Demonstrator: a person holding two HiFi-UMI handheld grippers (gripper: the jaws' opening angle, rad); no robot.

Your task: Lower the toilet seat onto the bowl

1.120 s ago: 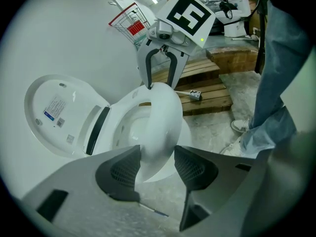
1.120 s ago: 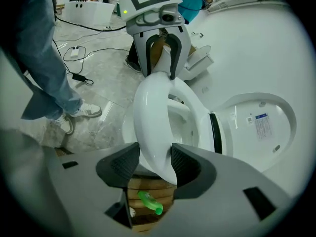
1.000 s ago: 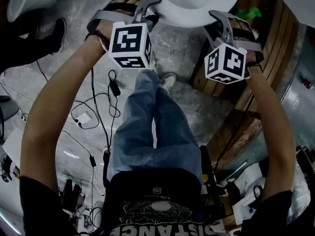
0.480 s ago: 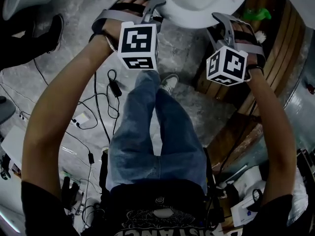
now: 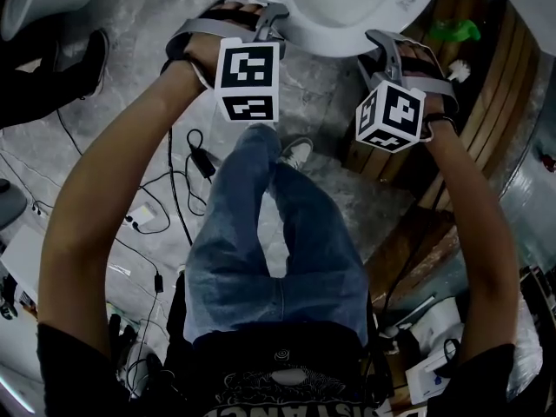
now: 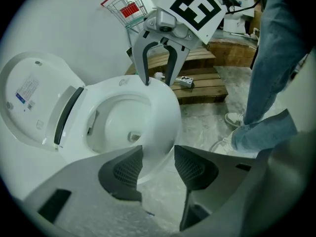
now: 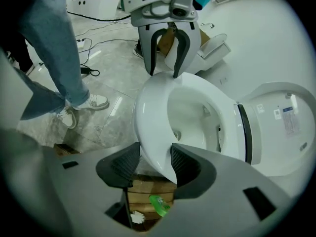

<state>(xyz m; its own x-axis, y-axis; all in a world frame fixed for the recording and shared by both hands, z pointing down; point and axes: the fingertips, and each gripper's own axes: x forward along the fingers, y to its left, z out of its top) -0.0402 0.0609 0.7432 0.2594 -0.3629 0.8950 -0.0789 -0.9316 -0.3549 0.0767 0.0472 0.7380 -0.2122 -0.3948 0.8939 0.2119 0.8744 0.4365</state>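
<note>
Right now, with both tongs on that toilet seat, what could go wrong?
The toilet seat is glossy and curved. The right tongs and left tongs each pinch only its front edge, so it might slip out and bang down on the bowl. If one side sinks faster than the other, the seat could twist. Loose cables lie on the floor near the person's shoe, a possible trip.

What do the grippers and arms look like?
The left gripper and right gripper are grey plastic, each with two curved jaws, dark ribbed pads and a white cube bearing black square markers. Grey and black straps hold them on. The arms are bare below a black short-sleeved T-shirt; blue jeans.
</note>
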